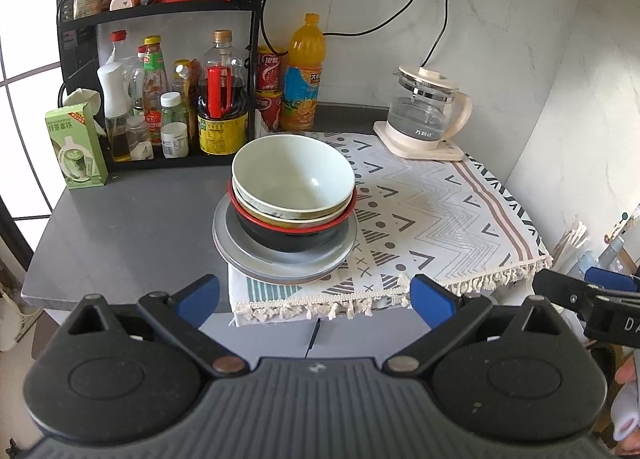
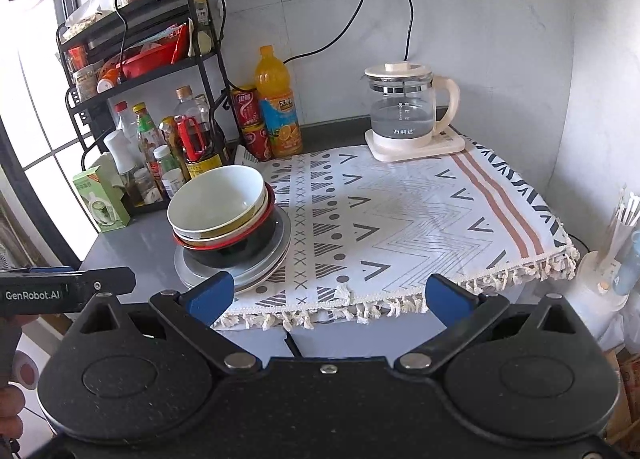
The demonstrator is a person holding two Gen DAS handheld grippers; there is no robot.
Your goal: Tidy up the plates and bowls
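A: Left wrist view?
B: Left gripper spread wide, empty, short of the stack: bowls nested on plates at the cloth's left edge.
A: Right wrist view?
B: Right gripper also agape, holding nothing; the bowls and plates sit front-left, the kettle well behind.

I see bright daylight pouring from the overexposed window at left, blowing out its panes. Fisheye distortion bends the black metal wire rack and edges; the centre stays sharp.
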